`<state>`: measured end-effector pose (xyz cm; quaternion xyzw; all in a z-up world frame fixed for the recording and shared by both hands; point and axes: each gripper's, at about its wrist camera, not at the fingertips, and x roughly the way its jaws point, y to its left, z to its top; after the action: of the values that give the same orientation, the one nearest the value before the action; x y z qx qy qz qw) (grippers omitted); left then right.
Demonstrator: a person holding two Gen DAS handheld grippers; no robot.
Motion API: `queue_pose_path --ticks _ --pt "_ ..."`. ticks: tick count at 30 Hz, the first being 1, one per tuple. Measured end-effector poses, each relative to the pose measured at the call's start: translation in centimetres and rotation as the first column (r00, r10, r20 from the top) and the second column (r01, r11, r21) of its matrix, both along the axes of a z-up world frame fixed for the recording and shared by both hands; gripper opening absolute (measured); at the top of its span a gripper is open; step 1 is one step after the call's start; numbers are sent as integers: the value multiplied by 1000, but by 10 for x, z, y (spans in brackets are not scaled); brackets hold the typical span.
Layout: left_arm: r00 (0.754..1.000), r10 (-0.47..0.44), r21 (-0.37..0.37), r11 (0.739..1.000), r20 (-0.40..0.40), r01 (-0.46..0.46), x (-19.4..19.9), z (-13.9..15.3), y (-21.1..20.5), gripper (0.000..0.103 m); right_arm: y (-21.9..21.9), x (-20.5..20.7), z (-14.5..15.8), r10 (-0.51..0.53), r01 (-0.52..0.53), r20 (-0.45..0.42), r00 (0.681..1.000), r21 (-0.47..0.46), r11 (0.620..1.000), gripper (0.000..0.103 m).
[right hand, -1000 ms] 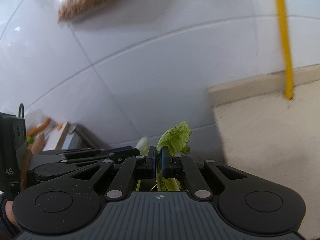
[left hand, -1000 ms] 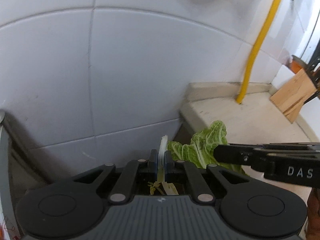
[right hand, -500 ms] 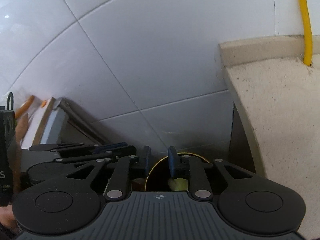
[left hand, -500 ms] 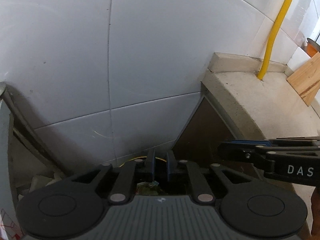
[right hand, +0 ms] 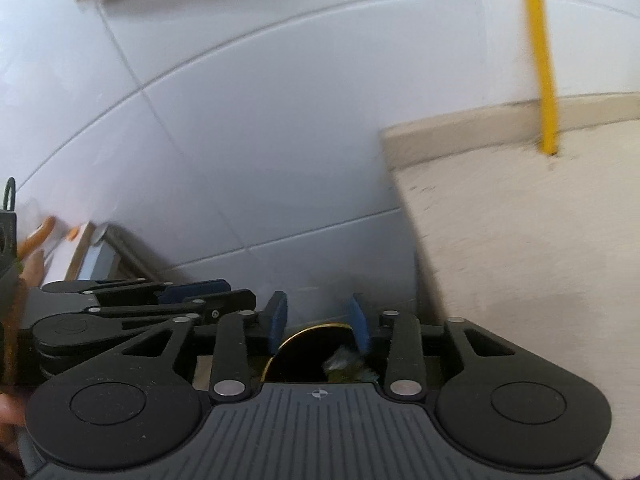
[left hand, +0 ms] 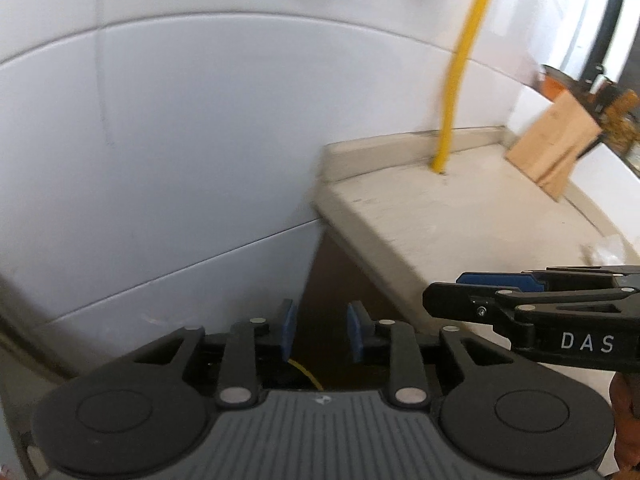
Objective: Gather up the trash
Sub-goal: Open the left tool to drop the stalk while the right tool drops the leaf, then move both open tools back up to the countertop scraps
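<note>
In the left wrist view, the left gripper [left hand: 320,334] points down at the gap between the white tiled wall [left hand: 180,152] and the beige counter [left hand: 460,220]. Its jaws are opening, and nothing is between the blue pads [left hand: 287,330]; only the dark gap shows there, with a thin yellow curved line low in it, which is perhaps the rim of a bin. The right gripper [left hand: 460,294] comes in from the right side, just beside the left one and above the counter edge. A yellow pipe [left hand: 456,80] goes up the wall, and a wooden board [left hand: 554,148] leans at the far end of the counter.

In the right wrist view, the right gripper [right hand: 318,322] is also opening and holds nothing. Below its pads I see the trash bin [right hand: 308,330], a dark round mouth with a gold-coloured rim, and inside it a greenish scrap [right hand: 340,362]; the picture is blurred, so I can only suppose that it is a vegetable leaf. The left gripper [right hand: 224,290] lies close on the left.

The step in hand seems to be the drop into the bin. To do it well, both hands should let the jaws go fully wide above the bin mouth, check that no piece sticks to a pad, and then lift straight up so that nothing is dragged out over the rim.
</note>
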<state>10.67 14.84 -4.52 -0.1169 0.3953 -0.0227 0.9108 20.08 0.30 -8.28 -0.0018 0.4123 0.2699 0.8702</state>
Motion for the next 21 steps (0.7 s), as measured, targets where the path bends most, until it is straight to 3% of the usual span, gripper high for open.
queue_pose_path --ticks 10,21 --pt "987 -152 15 988 47 152 16 23 -50 34 -55 -17 30 -139 137 92 986 28 990 60" --pt "949 -307 36 952 77 305 35 39 -114 43 -120 -38 57 -298 297 189 936 34 954 72"
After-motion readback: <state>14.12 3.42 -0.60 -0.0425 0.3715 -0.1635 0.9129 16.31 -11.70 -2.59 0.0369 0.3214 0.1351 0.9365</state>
